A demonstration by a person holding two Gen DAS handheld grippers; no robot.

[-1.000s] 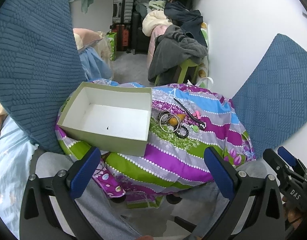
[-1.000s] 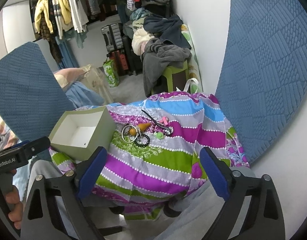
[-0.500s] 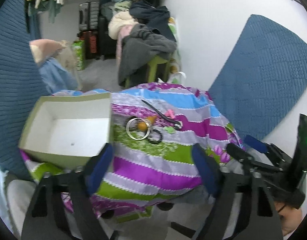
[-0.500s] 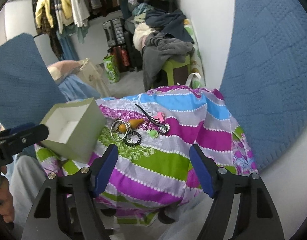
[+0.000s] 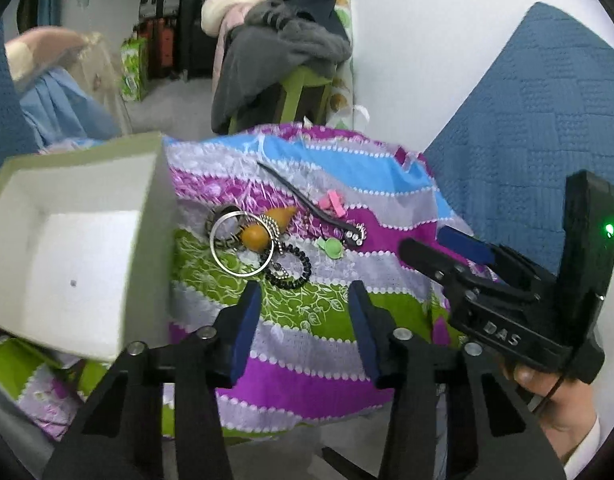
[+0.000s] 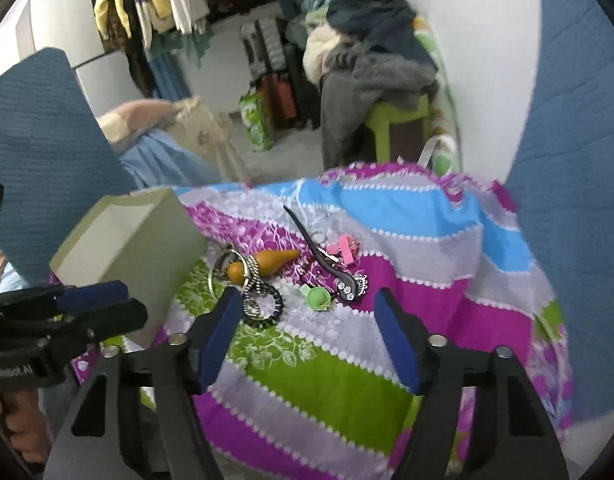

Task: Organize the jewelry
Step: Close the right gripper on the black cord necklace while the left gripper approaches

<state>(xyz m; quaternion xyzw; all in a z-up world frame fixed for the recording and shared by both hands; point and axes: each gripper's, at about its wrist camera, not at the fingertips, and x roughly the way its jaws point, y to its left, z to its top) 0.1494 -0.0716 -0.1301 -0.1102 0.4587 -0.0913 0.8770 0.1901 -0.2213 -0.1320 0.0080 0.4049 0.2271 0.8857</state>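
We hold both tongs empty, jaws closing: left tongs (image 5: pixel 303 300) just short of the bangle (image 5: pixel 242 243), right tongs (image 6: pixel 307 308) near the beaded bracelet (image 6: pixel 267 307); the open box (image 5: pixel 155 240) waits left, ready for filling.

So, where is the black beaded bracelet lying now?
In the left wrist view the black beaded bracelet lies on the striped cloth, just right of the silver bangle, left of the green piece.

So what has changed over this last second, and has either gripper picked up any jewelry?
Both the left gripper and right gripper came down toward the jewelry pile, jaws closing with nothing between them. Nothing was grasped. The box and jewelry lie as before on the striped cloth.
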